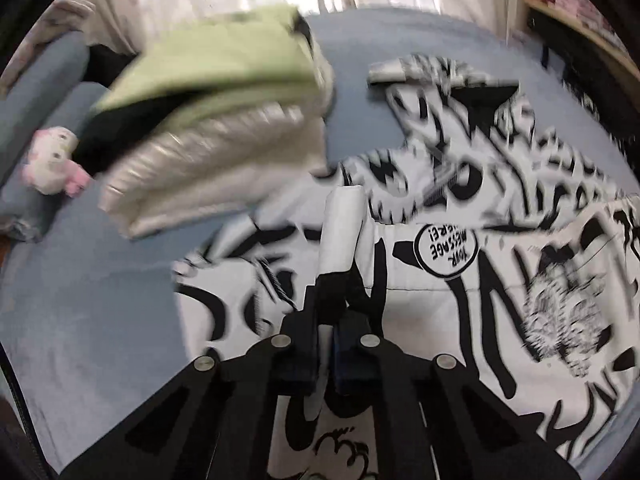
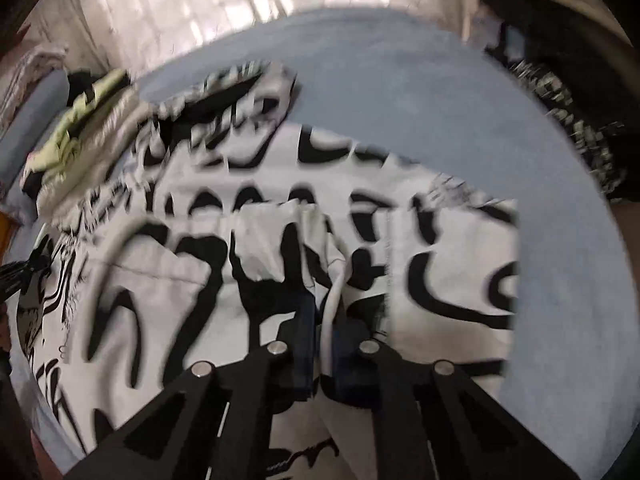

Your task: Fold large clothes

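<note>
Two wrist views over a blue bed cover [image 1: 100, 320], on which a large black-and-white printed garment [image 1: 500, 280] lies spread, filling the middle and right of the left view. The left gripper [image 1: 338, 280] has its jaws pressed together on a raised fold of that garment; a rolled ridge of white cloth stands up between and beyond the fingertips. The right gripper [image 2: 326, 304] is likewise pinched shut on a bunched pleat of the same cloth [image 2: 280, 240]. The governing relation: both pinch points sit on the near part of the garment, and most of its printed body extends away from the tools, toward the far side of the bed and the curtained window [image 2: 240, 12]. A fold, by this reading, would carry the gripped part forward over the rest. The left view alone shows a stack of folded clothes [image 1: 224, 120], pale green on top, just beside the garment's far left, and a pink-and-white soft toy [image 1: 52, 164]. The right view alone shows the garment's straight right edge against bare cover. Motion blur obscures finer detail.
</note>
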`<control>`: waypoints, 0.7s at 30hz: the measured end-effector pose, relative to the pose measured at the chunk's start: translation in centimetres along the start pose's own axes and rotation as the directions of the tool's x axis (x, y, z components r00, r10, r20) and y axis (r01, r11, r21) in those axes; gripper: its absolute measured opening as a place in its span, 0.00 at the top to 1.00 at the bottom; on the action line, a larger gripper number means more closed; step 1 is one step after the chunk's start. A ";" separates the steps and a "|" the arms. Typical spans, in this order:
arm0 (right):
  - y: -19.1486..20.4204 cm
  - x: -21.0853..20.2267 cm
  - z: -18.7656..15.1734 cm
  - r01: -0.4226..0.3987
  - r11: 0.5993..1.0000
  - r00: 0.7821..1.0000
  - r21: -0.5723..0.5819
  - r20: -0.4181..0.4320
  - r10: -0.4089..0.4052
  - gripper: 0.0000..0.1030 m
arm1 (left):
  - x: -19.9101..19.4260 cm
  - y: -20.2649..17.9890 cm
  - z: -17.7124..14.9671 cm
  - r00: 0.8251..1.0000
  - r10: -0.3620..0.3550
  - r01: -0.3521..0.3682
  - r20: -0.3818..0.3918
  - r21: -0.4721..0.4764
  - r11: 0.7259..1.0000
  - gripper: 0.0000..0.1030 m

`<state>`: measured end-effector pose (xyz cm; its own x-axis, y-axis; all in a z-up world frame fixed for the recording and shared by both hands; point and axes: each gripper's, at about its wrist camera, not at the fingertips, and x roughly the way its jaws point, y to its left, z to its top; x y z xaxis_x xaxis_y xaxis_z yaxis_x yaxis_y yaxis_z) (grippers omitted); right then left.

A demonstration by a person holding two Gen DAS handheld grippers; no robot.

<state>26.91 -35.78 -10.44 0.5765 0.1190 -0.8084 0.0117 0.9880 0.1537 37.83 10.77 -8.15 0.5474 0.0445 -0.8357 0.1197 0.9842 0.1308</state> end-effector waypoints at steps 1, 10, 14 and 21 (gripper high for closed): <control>-0.2 -1.1 0.1 0.004 1.000 0.999 0.015 0.036 -0.005 0.95 | -1.0 0.1 0.4 1.000 0.007 -0.007 0.025 -0.004 1.000 0.97; 0.6 -4.4 5.9 0.058 0.993 0.968 0.099 0.237 -0.080 0.95 | -2.5 0.0 6.1 0.986 0.108 -0.098 0.128 -0.084 0.992 0.97; 1.2 1.2 7.4 0.139 0.986 0.977 0.093 0.151 -0.152 0.95 | 2.6 -0.5 7.4 0.990 0.123 -0.115 0.067 -0.111 0.987 0.97; -0.2 11.0 5.8 0.209 0.972 0.978 0.112 -0.023 -0.207 0.95 | 12.5 -1.4 6.3 0.984 0.166 -0.172 -0.063 -0.112 0.979 0.97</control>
<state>37.99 -35.25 -16.10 0.5426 -0.0861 -0.8356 0.2233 0.9737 0.0446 49.74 8.85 -15.41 0.5066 0.2178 -0.8342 -0.0698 0.9747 0.2121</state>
